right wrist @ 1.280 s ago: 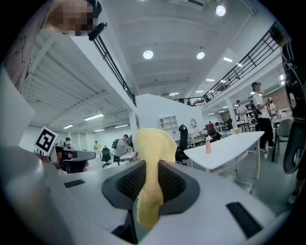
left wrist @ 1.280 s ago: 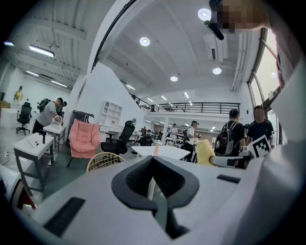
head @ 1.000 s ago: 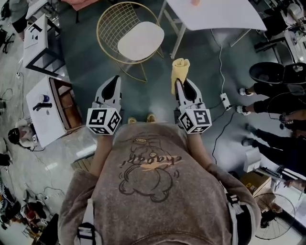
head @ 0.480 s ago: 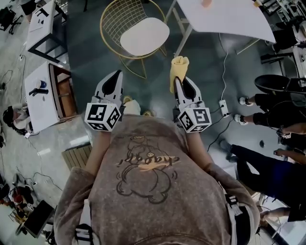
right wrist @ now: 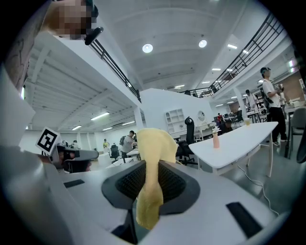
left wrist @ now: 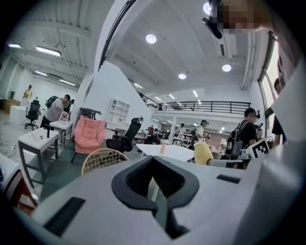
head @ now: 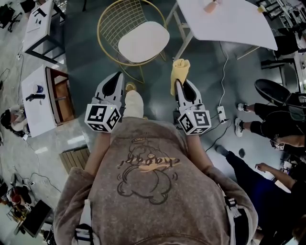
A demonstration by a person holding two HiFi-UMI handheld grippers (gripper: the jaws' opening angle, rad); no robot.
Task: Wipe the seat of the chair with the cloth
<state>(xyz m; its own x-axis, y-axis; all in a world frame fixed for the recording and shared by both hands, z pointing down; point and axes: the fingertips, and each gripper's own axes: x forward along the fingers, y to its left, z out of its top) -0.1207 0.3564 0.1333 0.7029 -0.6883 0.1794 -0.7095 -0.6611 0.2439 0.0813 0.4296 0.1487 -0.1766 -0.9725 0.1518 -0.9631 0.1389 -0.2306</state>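
The chair (head: pixel 143 42) has a gold wire frame and a white seat, and stands on the dark floor ahead of both grippers. Its wire back (left wrist: pixel 103 158) shows low in the left gripper view. The yellow cloth (head: pixel 180 71) sticks up from my right gripper (head: pixel 178 83), which is shut on it, a little right of the chair and short of it. In the right gripper view the cloth (right wrist: pixel 152 177) hangs pinched between the jaws of the right gripper (right wrist: pixel 150 165). My left gripper (head: pixel 116 77) is shut with nothing in it, just short of the chair. Its jaws meet in the left gripper view (left wrist: pixel 154 160).
A white table (head: pixel 224 19) stands right of the chair, with a small pink bottle (head: pixel 210 5) on it. A white desk (head: pixel 36 98) is at the left. A power strip (head: pixel 222 114) and cable lie on the floor at right, near people's feet. My shoe (head: pixel 134 103) shows between the grippers.
The person has stepped forward, and a shoe now shows between the grippers. The chair sits slightly nearer. Both grippers keep their pose, the right one still holding the cloth.
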